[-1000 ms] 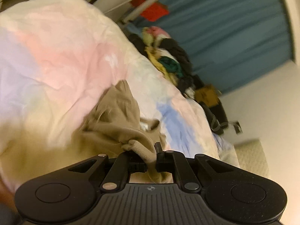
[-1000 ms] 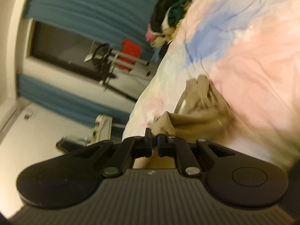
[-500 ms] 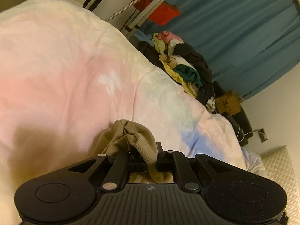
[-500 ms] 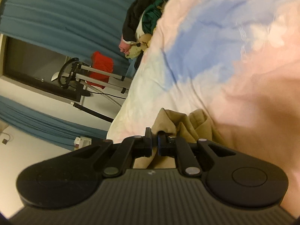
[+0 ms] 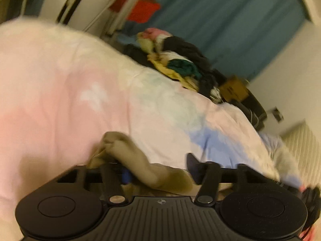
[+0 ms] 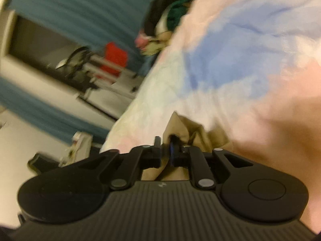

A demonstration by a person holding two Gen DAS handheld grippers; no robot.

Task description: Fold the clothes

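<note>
A tan garment [image 5: 138,160] lies bunched on the pastel bed cover [image 5: 60,92]. In the left wrist view my left gripper [image 5: 158,170] is open, its fingers wide apart, with the tan cloth draped between them and over the left finger. In the right wrist view my right gripper [image 6: 165,148] is shut on a fold of the same tan garment [image 6: 192,132], which rises just beyond the fingertips. Both views are blurred by motion.
A pile of mixed clothes [image 5: 180,64] sits at the far edge of the bed, also in the right wrist view [image 6: 166,20]. Blue curtains [image 5: 220,20], a drying rack with a red item [image 5: 140,10] and a cardboard box [image 5: 232,88] stand beyond.
My left gripper has opened and let the tan cloth slacken across its fingers. My right gripper stays shut on the garment. Both grippers have shifted over the bed.
</note>
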